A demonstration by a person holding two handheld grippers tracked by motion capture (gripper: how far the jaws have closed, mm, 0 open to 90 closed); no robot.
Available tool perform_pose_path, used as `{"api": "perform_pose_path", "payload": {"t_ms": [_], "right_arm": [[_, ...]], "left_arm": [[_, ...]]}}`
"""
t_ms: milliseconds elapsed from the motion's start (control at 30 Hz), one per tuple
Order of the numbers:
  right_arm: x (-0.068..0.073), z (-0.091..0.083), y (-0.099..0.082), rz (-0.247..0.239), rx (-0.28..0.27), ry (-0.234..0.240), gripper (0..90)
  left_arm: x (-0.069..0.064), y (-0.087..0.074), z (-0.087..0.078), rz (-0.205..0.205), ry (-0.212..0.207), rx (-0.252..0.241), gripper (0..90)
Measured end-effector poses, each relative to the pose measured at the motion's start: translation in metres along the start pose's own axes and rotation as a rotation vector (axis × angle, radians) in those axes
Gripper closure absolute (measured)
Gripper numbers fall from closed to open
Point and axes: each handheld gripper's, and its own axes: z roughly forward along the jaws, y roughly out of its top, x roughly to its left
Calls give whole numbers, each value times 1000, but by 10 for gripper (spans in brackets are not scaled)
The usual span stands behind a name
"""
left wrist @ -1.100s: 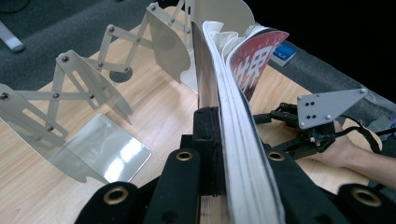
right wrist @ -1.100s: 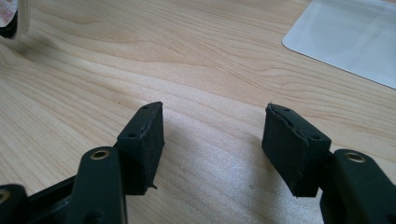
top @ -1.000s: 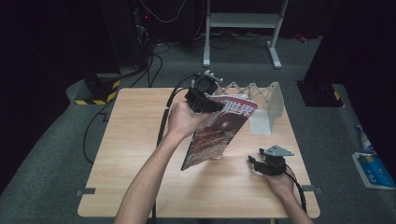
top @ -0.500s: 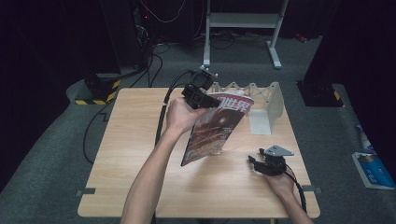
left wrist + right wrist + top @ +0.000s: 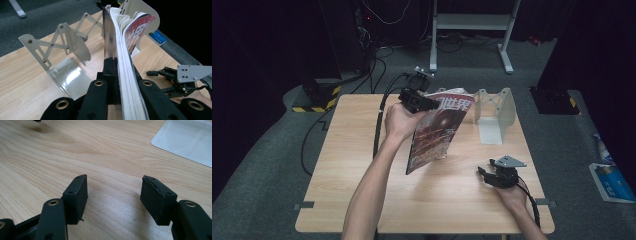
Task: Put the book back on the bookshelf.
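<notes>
A magazine [image 5: 438, 134] with a dark red cover hangs tilted above the table, held near its top corner. My left gripper [image 5: 428, 105] is shut on it. In the left gripper view the magazine [image 5: 123, 62] runs edge-on between the jaws of my left gripper [image 5: 120, 70], with its pages fanning out at the far end. Just behind it stands a pale expandable file rack [image 5: 495, 112], also seen as the rack [image 5: 62, 45] with scissor-link sides. My right gripper [image 5: 484, 173] rests low near the table's right front, and my right gripper [image 5: 113, 195] is open over bare wood.
The wooden table [image 5: 342, 165] has bare room at the left and front. The rack's flat base plate [image 5: 185, 137] lies just beyond the right gripper. Black cables trail off the table's far edge. On the floor at the right lies a blue and white item [image 5: 612, 180].
The left hand has shifted the magazine slightly left and away from me, towards the rack. The right gripper has stayed where it was.
</notes>
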Motion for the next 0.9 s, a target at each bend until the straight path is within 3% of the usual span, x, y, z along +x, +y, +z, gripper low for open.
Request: {"api": "perform_pose_path", "payload": {"t_ms": [667,767,900], "right_arm": [[0,0,0,-3,0,-2,386],[0,0,0,-3,0,-2,386],[0,0,0,-4,-1,-3,386]], "left_arm": [[8,-2,-12,-26,56,-55,833],[8,-4,-16,-23,89,-98,834],[11,-4,-19,-26,110,-115,835]]}}
